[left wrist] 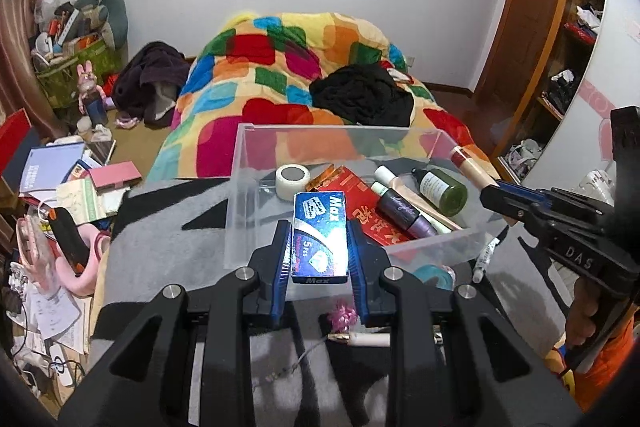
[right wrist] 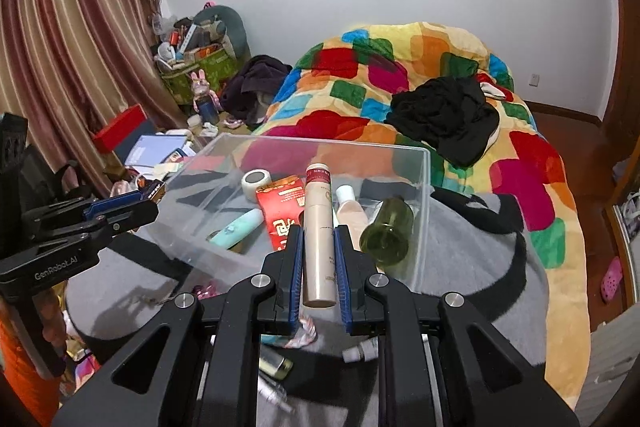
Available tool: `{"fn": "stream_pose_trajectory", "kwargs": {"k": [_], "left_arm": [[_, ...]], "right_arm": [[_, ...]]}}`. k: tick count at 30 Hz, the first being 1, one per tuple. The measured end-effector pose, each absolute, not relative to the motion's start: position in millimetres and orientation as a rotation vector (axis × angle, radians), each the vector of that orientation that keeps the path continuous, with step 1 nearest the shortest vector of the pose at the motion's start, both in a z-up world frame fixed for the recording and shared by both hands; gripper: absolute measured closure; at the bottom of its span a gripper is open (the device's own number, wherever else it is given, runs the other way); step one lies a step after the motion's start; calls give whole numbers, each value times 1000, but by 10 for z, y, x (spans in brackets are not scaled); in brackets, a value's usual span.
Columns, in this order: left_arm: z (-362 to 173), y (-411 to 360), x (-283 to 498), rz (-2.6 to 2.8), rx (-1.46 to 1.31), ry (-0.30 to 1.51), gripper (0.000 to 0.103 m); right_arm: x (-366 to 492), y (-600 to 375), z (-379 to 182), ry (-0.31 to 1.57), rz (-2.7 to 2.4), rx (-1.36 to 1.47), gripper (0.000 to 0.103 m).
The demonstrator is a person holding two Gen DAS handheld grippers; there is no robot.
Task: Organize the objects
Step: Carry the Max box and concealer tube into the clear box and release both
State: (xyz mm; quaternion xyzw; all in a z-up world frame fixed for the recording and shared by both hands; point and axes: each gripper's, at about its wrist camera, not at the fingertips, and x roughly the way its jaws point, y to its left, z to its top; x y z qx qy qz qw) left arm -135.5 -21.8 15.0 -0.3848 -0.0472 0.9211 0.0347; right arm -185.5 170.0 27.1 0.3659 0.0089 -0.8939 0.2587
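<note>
Blue-and-silver "Max" box sits clamped between the left gripper pads, seen from the left wrist. Its long axis runs straight ahead along the fingers, far end already over the near wall of the clear plastic bin. Bin lies directly ahead and slightly below; judged, a short forward reach and release would drop the box inside. Bin contents from this view: white tape roll, red packet, purple tube, green bottle. Right gripper enters from the right edge over the bin's right side, a beige tube in it. Loose items lie outside on the grey blanket: a pink trinket, a small white tube.

Right wrist view: right gripper is closed on the beige tube, red cap pointing forward, long axis in line with the fingers, cap end over the bin. Green bottle lies just right of it, against the right wall; a pale pink bottle, teal tube, red packet and tape roll also inside. Left gripper sits at the bin's left corner, holding its box. Both arms look about equally near; crowding at the right side is the likely snag.
</note>
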Motion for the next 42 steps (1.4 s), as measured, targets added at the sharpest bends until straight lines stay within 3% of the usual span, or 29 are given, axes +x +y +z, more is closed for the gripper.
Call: {"fn": "stream_pose_trajectory", "kwargs": {"k": [27,34,42], "left_arm": [[6,-131,-1603,2759,-1286,-94,75],[129,-53,-1368,2779,-1213,-57,56],[69,51,-1089,2744,-1206,-1,48]], "right_arm": [[-2120,1398,18,68,-2291,1140,88],[-1931,1535,182,53,-2305,1070,77],[-1635,1710,269,66,-2317,1009,70]]}}
